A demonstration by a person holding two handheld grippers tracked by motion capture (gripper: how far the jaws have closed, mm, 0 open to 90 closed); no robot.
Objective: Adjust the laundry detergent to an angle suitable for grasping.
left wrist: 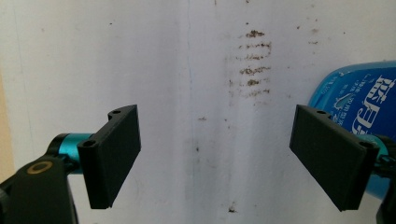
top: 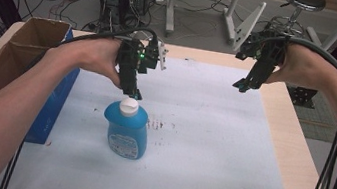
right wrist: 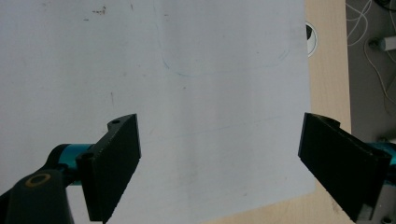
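Note:
A blue bottle [top: 125,131] with a white cap and a printed label stands upright on the white sheet [top: 209,146]. My left gripper [top: 132,92] points down just above and behind its cap, jaws wide apart with nothing between them. In the left gripper view the bottle [left wrist: 359,100] sits behind the right jaw, and my left gripper [left wrist: 231,154] frames bare stained sheet. My right gripper [top: 242,86] hangs over the sheet's far right part. Its jaws stand open on nothing, and in the right gripper view my right gripper [right wrist: 240,163] looks down on plain sheet.
An open cardboard box [top: 7,63] with a blue side stands at the table's left edge. Dark smudges [top: 159,123] mark the sheet right of the bottle. Bare wooden table [top: 290,143] runs along the right. Cables [top: 325,183] hang at the right.

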